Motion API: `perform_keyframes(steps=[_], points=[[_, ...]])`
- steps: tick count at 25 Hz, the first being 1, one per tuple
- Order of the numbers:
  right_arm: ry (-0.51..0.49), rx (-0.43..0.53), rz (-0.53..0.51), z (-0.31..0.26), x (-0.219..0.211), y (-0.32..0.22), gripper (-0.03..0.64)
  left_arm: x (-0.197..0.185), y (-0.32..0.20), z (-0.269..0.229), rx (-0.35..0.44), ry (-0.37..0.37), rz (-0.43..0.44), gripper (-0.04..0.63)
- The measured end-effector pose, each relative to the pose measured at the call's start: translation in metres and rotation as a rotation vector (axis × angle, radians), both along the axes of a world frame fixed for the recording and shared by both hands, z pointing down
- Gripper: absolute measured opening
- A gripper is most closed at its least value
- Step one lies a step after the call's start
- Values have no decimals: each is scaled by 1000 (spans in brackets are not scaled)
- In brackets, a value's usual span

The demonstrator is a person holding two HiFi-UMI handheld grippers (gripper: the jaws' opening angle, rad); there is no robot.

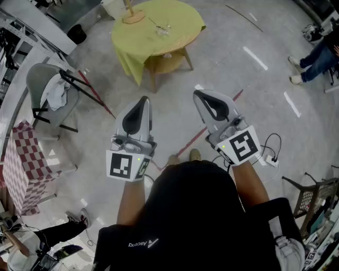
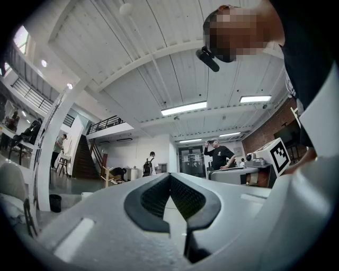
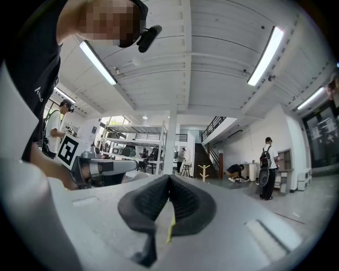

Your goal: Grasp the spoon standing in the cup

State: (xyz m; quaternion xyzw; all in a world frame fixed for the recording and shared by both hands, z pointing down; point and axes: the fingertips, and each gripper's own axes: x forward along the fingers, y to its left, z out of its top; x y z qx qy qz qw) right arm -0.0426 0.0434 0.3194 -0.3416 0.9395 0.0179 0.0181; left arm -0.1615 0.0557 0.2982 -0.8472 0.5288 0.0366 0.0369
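A round table under a yellow-green cloth [image 1: 180,21] stands far ahead in the head view. On it I see a small clear cup [image 1: 163,30] with a thin stick-like thing leaning out of it, too small to name for sure. My left gripper [image 1: 144,99] and right gripper [image 1: 196,93] are held side by side above the floor, well short of the table. Both are shut, with nothing between the jaws. The left gripper view shows the left gripper [image 2: 169,174] with its black pads meeting, and the right gripper view shows the same for the right gripper [image 3: 169,175]. Both of these views point up at the ceiling.
A wooden stand [image 1: 132,15] sits on the table's far side. A grey chair [image 1: 47,87] draped with cloth and a red-checked table [image 1: 24,164] are at the left. A power strip [image 1: 270,160] lies on the floor at the right. A seated person's legs [image 1: 315,55] show at far right.
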Motion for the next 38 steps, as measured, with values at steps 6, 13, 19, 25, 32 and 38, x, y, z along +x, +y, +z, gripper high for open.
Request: perform_keyframes(steps=[6,13,19,25,32,38], points=[[0,-7,13,6,-10,-6,3,-13,-5,4,2,4,1,11],[0,-23,58,20,-23,-11,3,-37,-13,18,-4,18,8,11],[38,-23,80,28,-27,-30,3,-46,-41,24,-18,32,12,11],[34,8,87,47,-21,-57,3,-40,-69,49,-29,0,30,11],[52,85,80,2,4,-73,3,-15,-100,28,-22,20,-8,12],[82,96,9,-11,15,-101,3,-8,-151,36,-71,21,-101,15]])
